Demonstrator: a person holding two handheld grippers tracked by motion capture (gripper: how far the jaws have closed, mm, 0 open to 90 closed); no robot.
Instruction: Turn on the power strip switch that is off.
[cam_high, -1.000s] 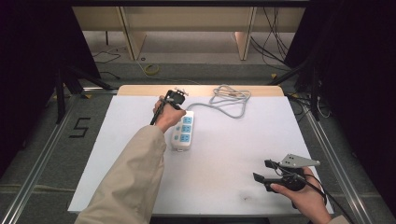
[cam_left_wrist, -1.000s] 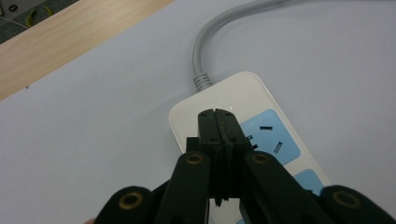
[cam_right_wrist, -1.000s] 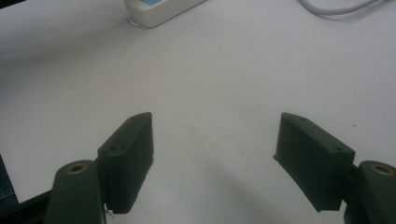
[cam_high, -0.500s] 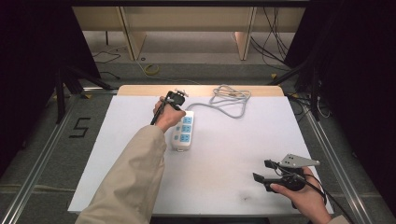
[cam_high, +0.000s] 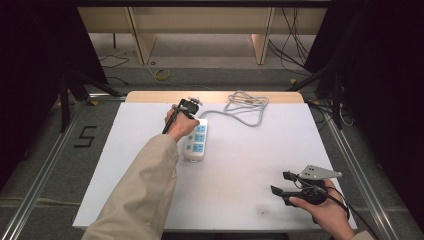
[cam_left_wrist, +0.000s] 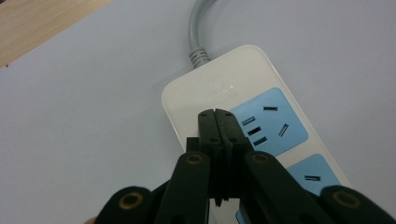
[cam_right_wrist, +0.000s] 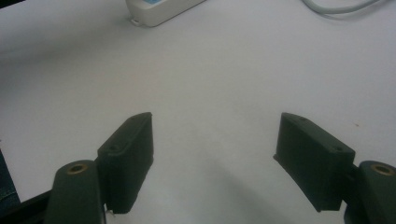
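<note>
Power strip (cam_high: 196, 142) lies flat toward the counter's (cam_high: 240, 165) far-left part, long axis running far to near, cord end facing the far edge. Left tool (cam_left_wrist: 217, 122), jaws together and empty, tips over the strip's cord end. Right tool (cam_right_wrist: 215, 154), jaws apart and empty, near-right corner.

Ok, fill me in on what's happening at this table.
A person works at a white table with a gripper in each hand. The left gripper, jaws shut, points down at the cord end of a white power strip, beside its first blue socket. The right gripper rests open near the table's front right corner, holding nothing.
</note>
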